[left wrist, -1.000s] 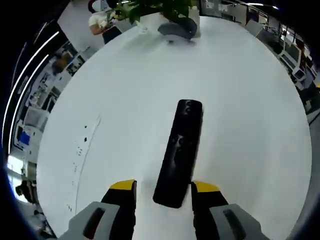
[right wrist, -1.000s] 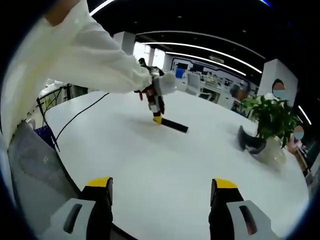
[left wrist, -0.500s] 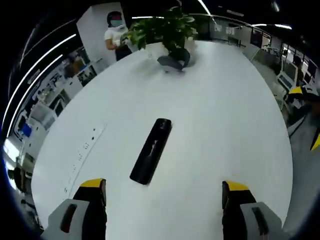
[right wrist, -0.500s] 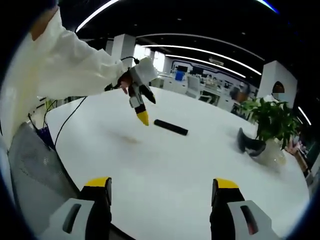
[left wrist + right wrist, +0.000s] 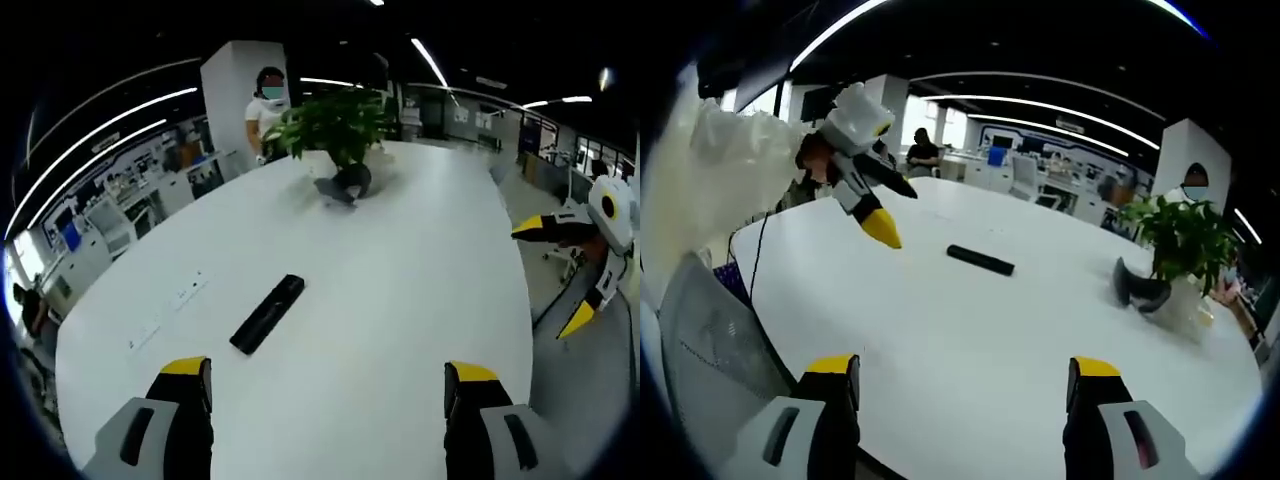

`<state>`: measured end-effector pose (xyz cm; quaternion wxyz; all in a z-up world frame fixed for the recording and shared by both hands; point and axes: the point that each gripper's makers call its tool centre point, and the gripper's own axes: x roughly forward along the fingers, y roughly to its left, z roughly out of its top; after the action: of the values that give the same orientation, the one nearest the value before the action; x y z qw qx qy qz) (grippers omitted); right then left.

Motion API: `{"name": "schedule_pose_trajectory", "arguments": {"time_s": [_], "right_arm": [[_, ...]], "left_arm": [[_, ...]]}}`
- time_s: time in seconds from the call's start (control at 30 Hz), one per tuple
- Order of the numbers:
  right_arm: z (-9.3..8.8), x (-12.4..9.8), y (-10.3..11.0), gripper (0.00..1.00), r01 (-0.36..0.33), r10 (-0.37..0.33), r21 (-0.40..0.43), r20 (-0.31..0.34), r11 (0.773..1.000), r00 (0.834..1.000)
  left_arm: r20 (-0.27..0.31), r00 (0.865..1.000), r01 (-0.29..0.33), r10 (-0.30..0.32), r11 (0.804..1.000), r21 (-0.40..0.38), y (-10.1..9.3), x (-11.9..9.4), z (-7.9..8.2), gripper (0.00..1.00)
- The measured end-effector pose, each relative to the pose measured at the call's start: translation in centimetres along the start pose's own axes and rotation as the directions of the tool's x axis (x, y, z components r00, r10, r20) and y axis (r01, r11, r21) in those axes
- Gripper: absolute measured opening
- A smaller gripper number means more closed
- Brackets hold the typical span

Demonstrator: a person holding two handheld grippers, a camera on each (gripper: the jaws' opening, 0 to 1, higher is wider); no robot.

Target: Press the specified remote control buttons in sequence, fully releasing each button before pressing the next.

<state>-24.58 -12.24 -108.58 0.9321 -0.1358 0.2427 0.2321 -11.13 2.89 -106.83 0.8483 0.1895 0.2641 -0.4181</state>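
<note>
A long black remote control (image 5: pixel 267 313) lies flat on the white table (image 5: pixel 400 280), well ahead of my left gripper (image 5: pixel 327 378), which is open and lifted clear of it. In the right gripper view the same remote control (image 5: pixel 980 260) lies far off on the table (image 5: pixel 970 340). My right gripper (image 5: pixel 965 375) is open near the table's edge with nothing between its jaws. The left gripper (image 5: pixel 866 140) hangs in the air at the upper left there, held by a person's hand in a white sleeve (image 5: pixel 715 180). The right gripper (image 5: pixel 585 255) shows at the right edge of the left gripper view.
A potted green plant (image 5: pixel 340 125) with a dark curved object (image 5: pixel 340 185) at its base stands at the table's far end; both also show at the right in the right gripper view, plant (image 5: pixel 1185 240). A person (image 5: pixel 268 105) stands behind it. A cable (image 5: pixel 758 265) crosses the table's left edge.
My left gripper has opened, let go of the remote and pulled up and back from it. The remote stays flat on the table. The right gripper has held still.
</note>
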Motion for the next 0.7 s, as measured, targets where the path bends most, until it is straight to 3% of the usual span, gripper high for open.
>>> {"name": "schedule_pose_trajectory", "arguments": {"time_s": [0.03,0.1,0.23,0.5,0.6,0.63,0.7], "right_arm": [[0.1,0.0,0.0,0.85,0.000,0.000,0.000,0.004,1.000,1.000],[0.2,-0.1,-0.1,0.86,0.002,-0.003,0.010,0.010,1.000,1.000],[0.5,-0.3,-0.3,0.88,0.009,-0.010,0.022,0.026,1.000,1.000],[0.9,-0.6,-0.5,0.94,0.017,-0.018,0.032,0.054,0.999,0.998],[1.0,-0.7,-0.6,0.96,0.022,-0.024,0.036,0.062,0.999,0.998],[1.2,-0.8,-0.7,0.97,0.024,-0.027,0.036,0.071,0.999,0.997],[1.3,-0.8,-0.7,0.98,0.024,-0.028,0.040,0.079,0.999,0.996]], "left_arm": [[0.003,1.000,0.006,-0.006,1.000,-0.026,-0.6,-0.8,-0.2,1.00],[0.079,0.997,-0.002,0.008,0.996,-0.084,-1.5,-2.0,0.5,1.00],[0.116,0.992,-0.017,0.038,0.985,-0.174,-2.9,-4.3,0.2,1.00],[0.104,0.979,-0.154,0.173,0.973,-0.172,-4.3,-8.5,-2.1,1.00],[0.122,0.959,-0.240,0.256,0.962,-0.133,-4.8,-9.9,-2.6,1.00],[0.138,0.946,-0.276,0.295,0.951,-0.139,-4.9,-10.4,-3.0,1.00],[0.149,0.937,-0.293,0.316,0.943,-0.158,-5.7,-10.8,-3.7,1.00]]}}
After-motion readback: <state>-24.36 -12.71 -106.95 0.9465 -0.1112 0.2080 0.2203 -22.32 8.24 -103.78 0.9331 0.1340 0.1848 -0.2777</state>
